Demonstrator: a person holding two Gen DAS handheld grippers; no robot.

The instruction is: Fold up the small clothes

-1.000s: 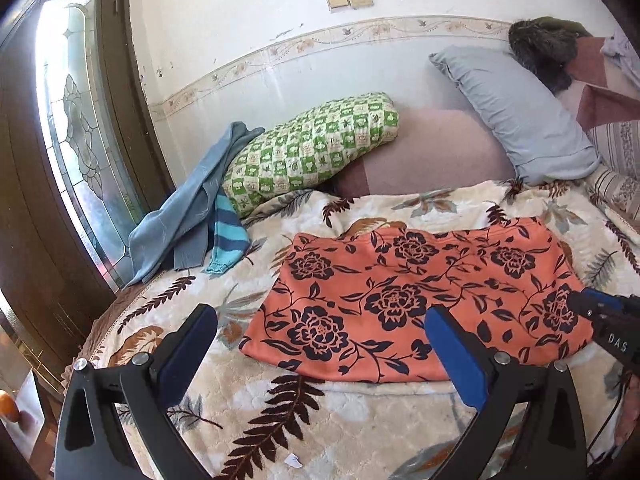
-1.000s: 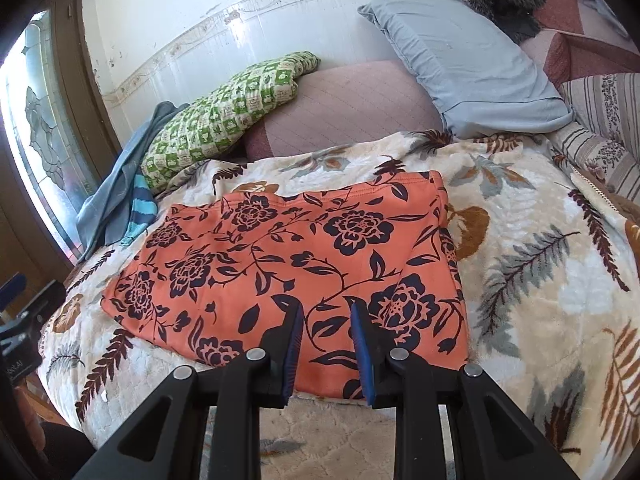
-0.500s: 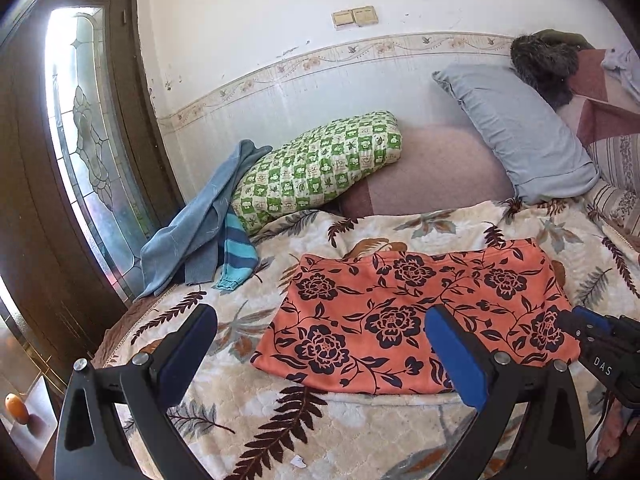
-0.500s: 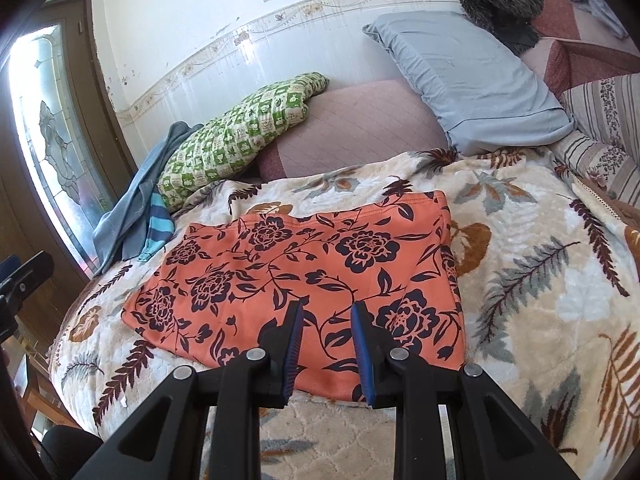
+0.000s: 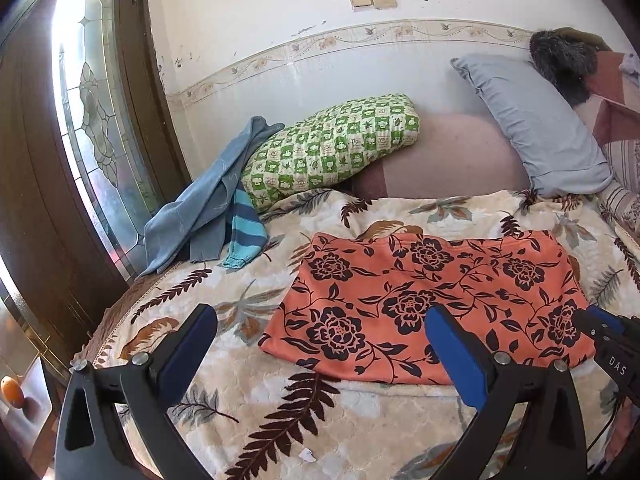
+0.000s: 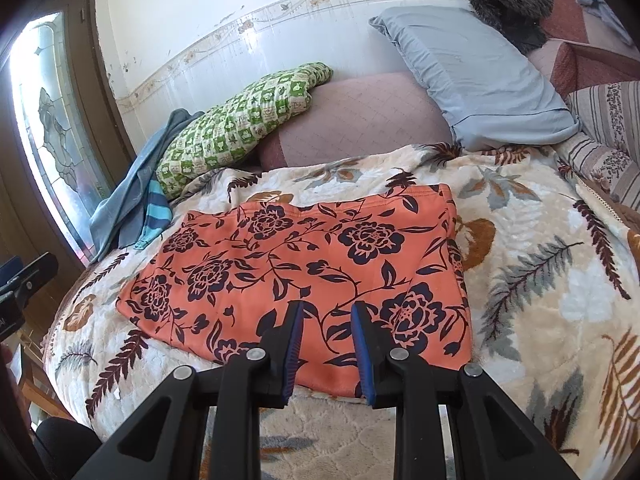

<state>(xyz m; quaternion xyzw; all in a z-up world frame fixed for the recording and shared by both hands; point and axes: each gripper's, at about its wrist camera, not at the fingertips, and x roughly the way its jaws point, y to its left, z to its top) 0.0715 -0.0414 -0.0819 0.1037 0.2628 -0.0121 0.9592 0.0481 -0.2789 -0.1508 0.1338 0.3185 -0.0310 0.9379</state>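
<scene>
Orange garment (image 6: 304,276) lies folded flat on the bed (image 6: 540,280), a neat rectangle.
Left gripper (image 5: 320,344) gapes wide; right gripper (image 6: 325,338) narrowly parted (both empty), poised over its near edge.

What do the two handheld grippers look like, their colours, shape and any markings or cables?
The left gripper and the right gripper are built alike: black angular frames with triangular cut-outs, silver round bolt heads at the joints, and flat blue pads lining the fingers. Seen from the left camera, the right gripper's body carries white letters "DAS", and a thin black cable hangs beneath it.
</scene>
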